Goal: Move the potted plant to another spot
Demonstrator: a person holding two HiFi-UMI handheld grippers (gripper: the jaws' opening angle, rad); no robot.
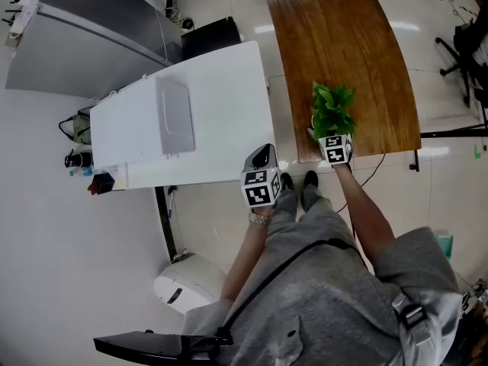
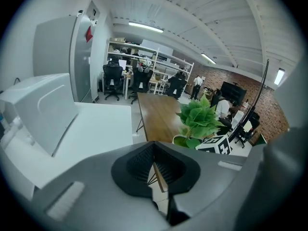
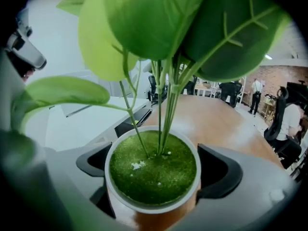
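The potted plant (image 1: 332,110), broad green leaves in a small white pot (image 3: 153,171), stands at the near left corner of the wooden table (image 1: 343,44). My right gripper (image 1: 334,139) is shut on the pot, one dark jaw pressed against each side of its rim (image 3: 153,207); the leaves fill the top of the right gripper view. I cannot tell whether the pot rests on the wood or hangs just above it. My left gripper (image 1: 261,158) is shut on nothing and hovers over the near right corner of the white table (image 1: 229,90), left of the plant (image 2: 199,118).
A white boxy lid (image 1: 174,117) lies on the white table. A narrow gap separates the two tables. A grey cabinet (image 1: 84,36) stands beyond, and a white bin (image 1: 187,282) sits on the floor. Office chairs (image 2: 113,78) and people are far back.
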